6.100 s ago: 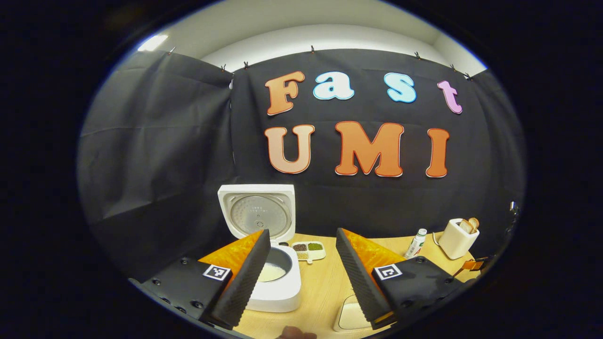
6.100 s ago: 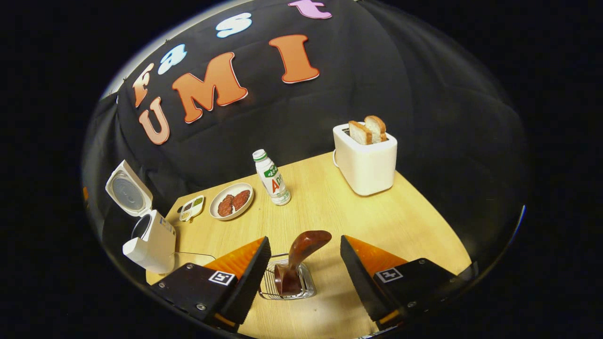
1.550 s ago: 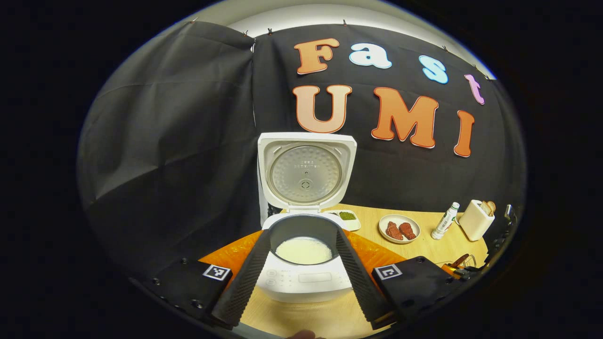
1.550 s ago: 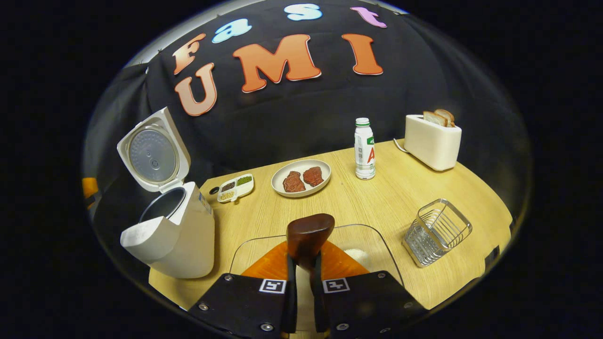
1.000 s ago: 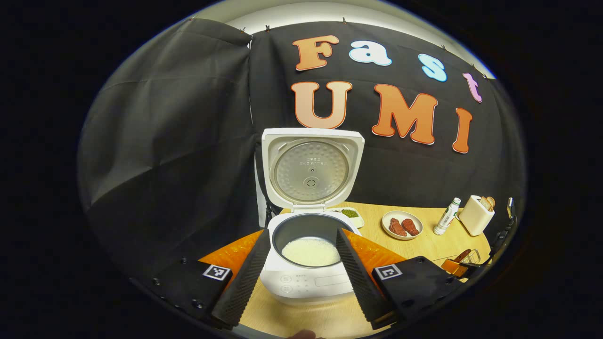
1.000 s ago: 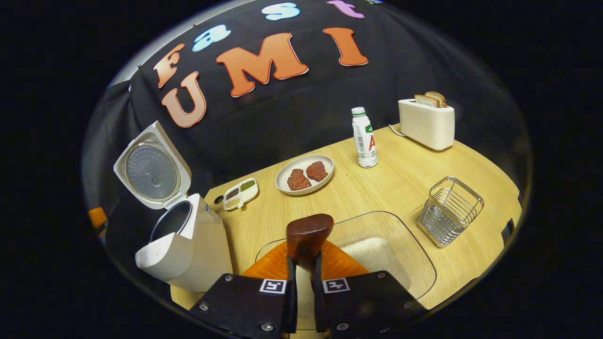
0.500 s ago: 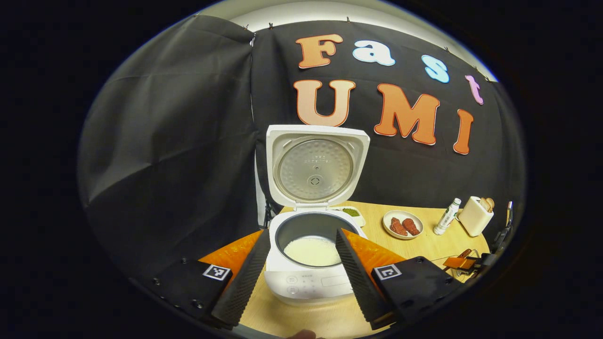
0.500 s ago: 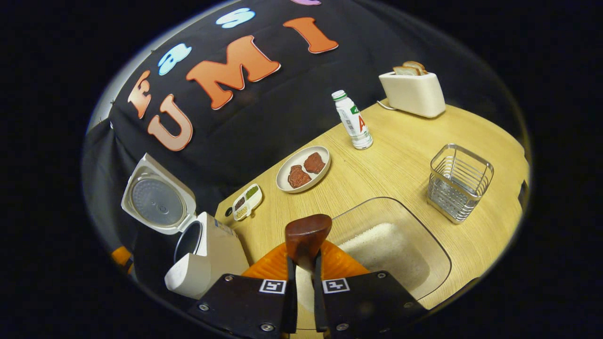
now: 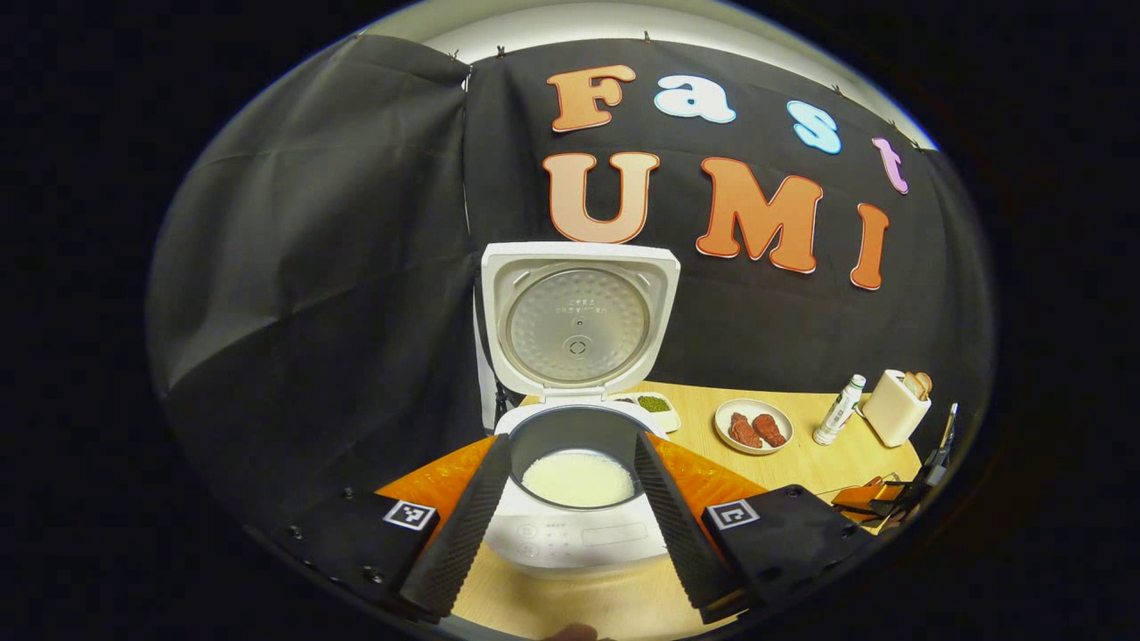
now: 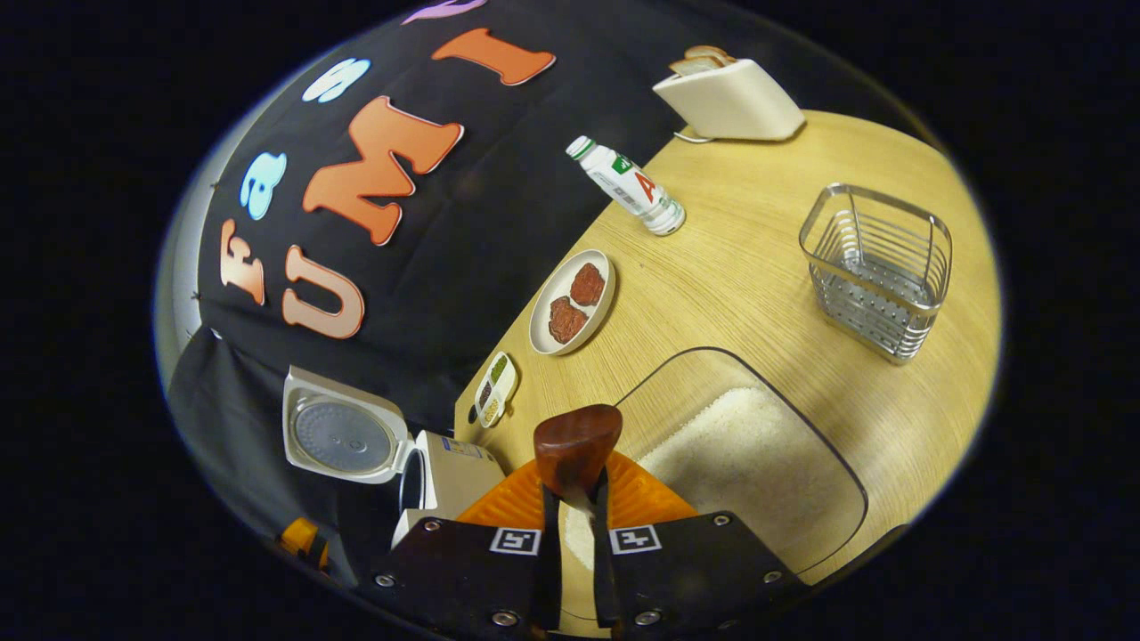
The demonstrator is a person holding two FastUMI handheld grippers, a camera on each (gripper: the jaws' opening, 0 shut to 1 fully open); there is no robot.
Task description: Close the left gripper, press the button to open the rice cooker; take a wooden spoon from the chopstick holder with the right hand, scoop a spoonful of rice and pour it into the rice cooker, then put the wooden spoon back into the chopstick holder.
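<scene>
The white rice cooker (image 9: 579, 534) stands with its lid (image 9: 577, 322) up, white rice in its dark pot. My left gripper (image 9: 570, 445) hangs open in front of it, a finger on each side of the pot, touching nothing. In the right gripper view the cooker (image 10: 450, 485) sits at lower left. My right gripper (image 10: 570, 499) is shut on the wooden spoon (image 10: 574, 450), whose dark brown bowl sticks up above the fingertips, empty. The spoon hangs over the near left end of the clear rice container (image 10: 748, 454). The wire chopstick holder (image 10: 877, 267) stands on the table at right.
A plate with two meat pieces (image 10: 573, 301), a small divided dish of grains (image 10: 495, 390), a white bottle (image 10: 628, 185) and a toaster with bread (image 10: 726, 93) stand along the table's back edge. In the left gripper view the right gripper (image 9: 877, 494) appears far right, over the table.
My right gripper has rolled and tipped further with the spoon over the rice container, so the scene looks turned leftward. The left gripper shifted only slightly and stays open before the cooker.
</scene>
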